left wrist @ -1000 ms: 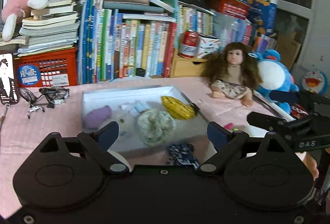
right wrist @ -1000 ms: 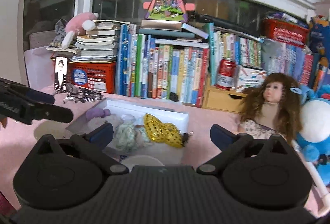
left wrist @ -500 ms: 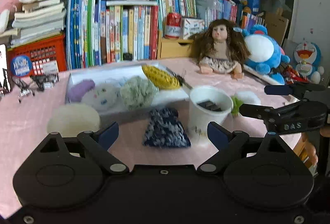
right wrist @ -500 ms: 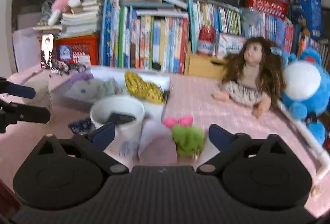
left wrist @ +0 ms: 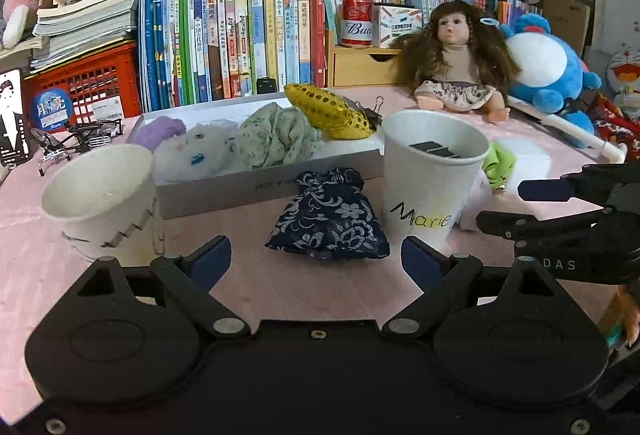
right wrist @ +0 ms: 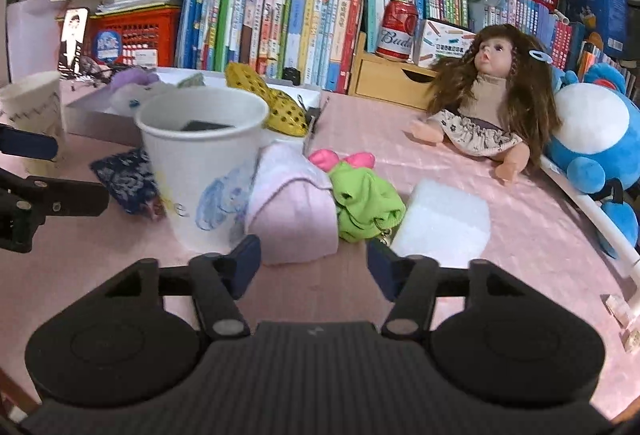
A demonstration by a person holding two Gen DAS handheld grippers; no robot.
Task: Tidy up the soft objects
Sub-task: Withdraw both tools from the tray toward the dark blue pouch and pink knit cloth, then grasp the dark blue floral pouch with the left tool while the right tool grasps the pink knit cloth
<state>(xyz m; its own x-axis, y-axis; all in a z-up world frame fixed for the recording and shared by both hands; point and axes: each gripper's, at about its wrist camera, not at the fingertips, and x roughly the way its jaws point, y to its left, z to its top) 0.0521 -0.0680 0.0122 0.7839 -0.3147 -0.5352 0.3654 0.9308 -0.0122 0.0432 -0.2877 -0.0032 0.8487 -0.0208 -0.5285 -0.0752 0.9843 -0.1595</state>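
Lying just ahead of the left gripper (left wrist: 316, 262), the navy floral pouch (left wrist: 328, 221) sat on the pink tablecloth (left wrist: 256, 283), roughly centred between the widely spread fingers (left wrist: 210, 261) and not touched by either pad. The right gripper (right wrist: 314, 261) pointed at the pale pink plush (right wrist: 292, 205), which lay just in front of its pads; its jaws were closing, with nothing yet pressed between them. A green plush with a pink bow (right wrist: 362, 195) leaned against the pink one on its right side, and a white foam block (right wrist: 444, 223) lay just beyond the right finger.

Behind the pouch stood the white shallow box (left wrist: 264, 185), holding a purple plush (left wrist: 158, 131), a white fuzzy toy (left wrist: 196, 153), a green-patterned fabric bundle (left wrist: 276, 139) and a yellow sequined piece (left wrist: 328, 111) propped on its far corner. Beside the pouch, a white paper cup (left wrist: 430, 187) with handwriting held some dark flat pieces. Another paper cup (left wrist: 100, 203) stood to the box's left, tilted; its contents could not be made out.
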